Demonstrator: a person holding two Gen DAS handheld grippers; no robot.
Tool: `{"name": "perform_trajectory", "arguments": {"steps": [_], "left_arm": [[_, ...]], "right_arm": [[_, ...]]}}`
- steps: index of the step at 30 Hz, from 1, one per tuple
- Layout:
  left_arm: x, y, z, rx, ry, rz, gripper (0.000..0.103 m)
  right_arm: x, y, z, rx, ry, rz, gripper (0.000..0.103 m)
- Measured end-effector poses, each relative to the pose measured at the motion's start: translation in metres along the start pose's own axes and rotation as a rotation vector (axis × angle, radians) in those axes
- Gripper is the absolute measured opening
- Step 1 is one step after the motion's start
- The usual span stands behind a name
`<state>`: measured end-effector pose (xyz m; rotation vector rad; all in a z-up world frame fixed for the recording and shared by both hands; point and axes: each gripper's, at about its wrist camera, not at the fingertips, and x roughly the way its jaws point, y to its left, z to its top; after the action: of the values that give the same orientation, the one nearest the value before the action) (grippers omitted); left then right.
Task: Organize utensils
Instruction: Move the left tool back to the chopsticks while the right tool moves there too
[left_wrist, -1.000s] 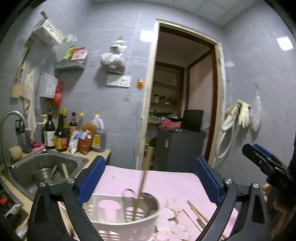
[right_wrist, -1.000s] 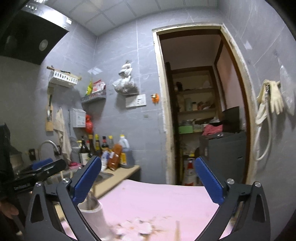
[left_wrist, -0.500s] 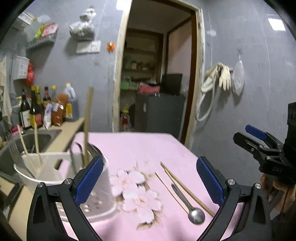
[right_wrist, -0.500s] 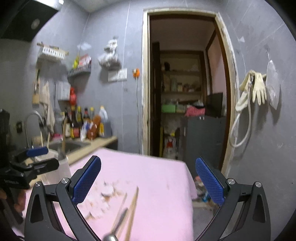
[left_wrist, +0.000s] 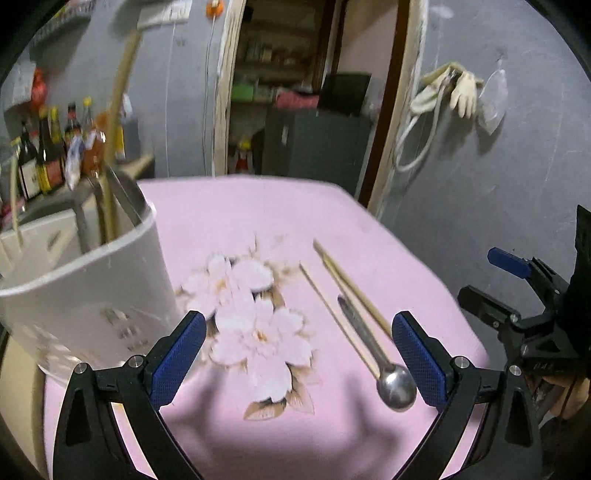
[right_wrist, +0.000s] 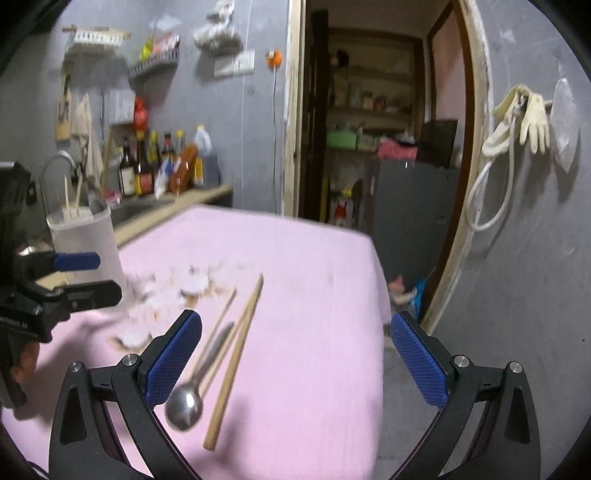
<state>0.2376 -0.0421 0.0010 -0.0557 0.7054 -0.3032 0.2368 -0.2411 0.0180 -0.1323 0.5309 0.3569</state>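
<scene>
A: Status entry; white utensil holder (left_wrist: 85, 280) stands at the far left of the pink tabletop (left_wrist: 236, 214); it already carries several upright pieces, chopsticks and metal handles, exact count unclear through blur.

B: Left outside?

A: One metal spoon (left_wrist: 373, 350) and a few chopsticks (left_wrist: 351, 284) lie loose together, right of the flower print and well apart from the holder; so partly done, this cluster remaining.

B: Tool states?

A: Left hand-held gripper (left_wrist: 295, 354) spread wide, nothing between the pads; right hand-held gripper (right_wrist: 295, 362) likewise wide and empty, spoon just beside its left pad; no grasp made yet.
</scene>
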Motion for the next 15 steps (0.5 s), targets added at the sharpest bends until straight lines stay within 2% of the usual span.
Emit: {"name": "perform_trajectory", "arguments": {"steps": [3,6,8,13,15], "left_arm": [[0.013,0.002,0.000,-0.012,0.061,-0.001,0.098],[0.025,0.003,0.002,-0.008,0.095,0.001,0.098],[0.032,0.004,0.003,-0.010,0.119,0.000,0.096],[0.049,0.003,0.007,-0.010,0.185,-0.030,0.074],[0.057,0.004,0.009,-0.016,0.211,-0.044,0.068]], "right_arm": [[0.013,0.000,-0.006,0.000,0.071,0.017,0.102],[0.021,0.003,-0.009,-0.017,0.132,0.032,0.097],[0.028,0.007,-0.012,-0.041,0.172,0.036,0.088],[0.042,0.018,-0.019,-0.082,0.249,0.066,0.065],[0.045,0.020,-0.020,-0.079,0.267,0.093,0.061]]}}
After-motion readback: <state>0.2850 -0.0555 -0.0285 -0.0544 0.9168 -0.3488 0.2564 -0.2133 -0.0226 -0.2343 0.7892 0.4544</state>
